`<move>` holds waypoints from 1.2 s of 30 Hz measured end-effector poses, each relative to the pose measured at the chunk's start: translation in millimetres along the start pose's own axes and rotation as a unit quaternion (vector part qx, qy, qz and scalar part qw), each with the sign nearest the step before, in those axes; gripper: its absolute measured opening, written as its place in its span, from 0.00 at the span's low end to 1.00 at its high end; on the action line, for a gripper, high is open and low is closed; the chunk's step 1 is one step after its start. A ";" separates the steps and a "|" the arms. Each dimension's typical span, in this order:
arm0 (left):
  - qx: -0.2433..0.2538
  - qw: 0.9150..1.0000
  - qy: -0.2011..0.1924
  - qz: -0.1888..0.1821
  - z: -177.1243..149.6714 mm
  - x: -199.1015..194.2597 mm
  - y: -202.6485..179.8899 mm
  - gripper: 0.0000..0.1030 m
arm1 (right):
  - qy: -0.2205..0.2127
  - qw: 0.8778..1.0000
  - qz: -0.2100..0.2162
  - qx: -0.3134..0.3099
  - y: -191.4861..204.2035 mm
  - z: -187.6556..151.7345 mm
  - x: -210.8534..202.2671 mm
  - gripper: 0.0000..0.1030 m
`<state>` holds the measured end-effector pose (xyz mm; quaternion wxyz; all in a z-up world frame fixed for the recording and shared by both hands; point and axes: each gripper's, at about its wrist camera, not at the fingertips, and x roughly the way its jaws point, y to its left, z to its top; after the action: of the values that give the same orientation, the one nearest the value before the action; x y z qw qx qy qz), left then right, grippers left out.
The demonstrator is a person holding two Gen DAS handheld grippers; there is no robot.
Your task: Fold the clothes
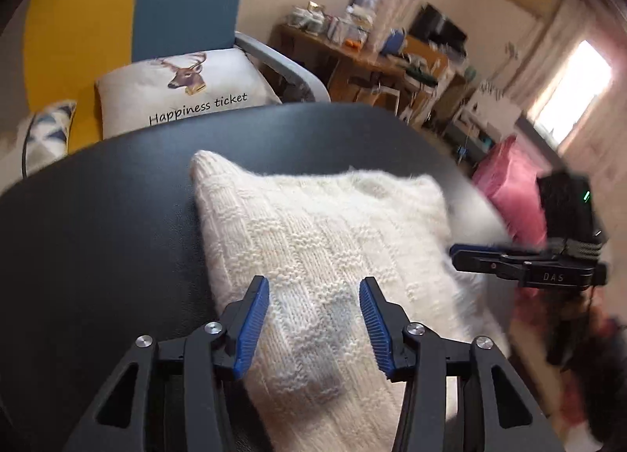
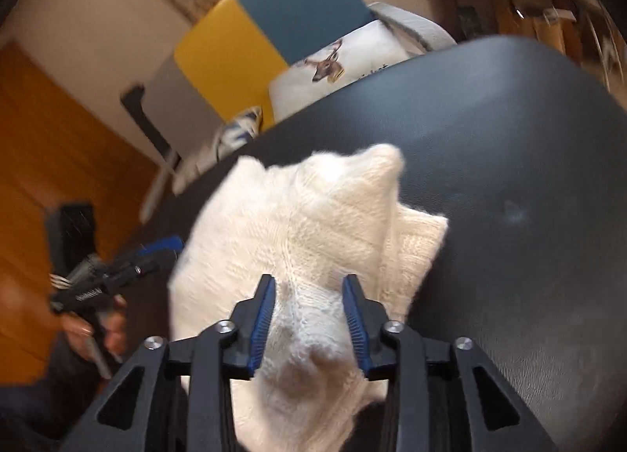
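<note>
A cream knitted sweater [image 1: 313, 240] lies folded on a black table [image 1: 102, 224]. My left gripper [image 1: 314, 287] is open over the sweater's near part, its blue pads [image 1: 254, 322] wide apart with knit between them. My right gripper [image 2: 309, 287] is also open, with a raised bunch of the sweater [image 2: 305, 232] between its pads [image 2: 266, 318]; I cannot tell if they touch it. The right gripper shows side-on in the left wrist view [image 1: 454, 252] at the sweater's right edge. The left gripper shows in the right wrist view [image 2: 172, 246] at the sweater's left edge.
Behind the black table [image 2: 509, 177] stands a yellow and blue chair [image 1: 129, 17] with a deer-print pillow [image 1: 184, 87]. A cluttered wooden desk [image 1: 376, 52] and a pink cushion [image 1: 509, 185] are at the right. An orange wooden door [image 2: 47, 177] is on the left.
</note>
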<state>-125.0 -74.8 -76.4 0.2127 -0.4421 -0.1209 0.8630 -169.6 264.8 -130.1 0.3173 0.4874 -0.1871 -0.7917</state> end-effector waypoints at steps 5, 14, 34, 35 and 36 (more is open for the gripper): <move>-0.090 0.994 0.003 -0.057 -4.6 -15.2 46.4 0.76 | 0.034 0.993 0.073 0.086 -45.0 -17.7 -0.3 0.71; -0.141 0.982 0.080 -0.101 -15.8 16.7 62.3 0.79 | 0.094 0.988 0.064 0.102 -52.1 -20.0 45.2 0.79; -0.206 0.978 -0.001 -0.042 -63.2 -21.8 55.7 0.43 | 0.127 0.991 0.046 -0.018 24.3 -2.7 102.9 0.41; -0.213 0.976 -0.005 -0.037 -68.8 -26.4 59.9 0.43 | 0.129 0.990 0.049 -0.024 30.1 -2.5 107.6 0.41; -0.220 0.975 -0.010 -0.031 -74.2 -31.4 63.8 0.43 | 0.130 0.990 0.051 -0.031 36.6 -2.4 112.9 0.41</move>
<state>-64.8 -144.3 -122.3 0.1356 -0.4657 -0.3236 0.8124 -192.3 160.9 -182.7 0.3936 0.5660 -0.1445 -0.7098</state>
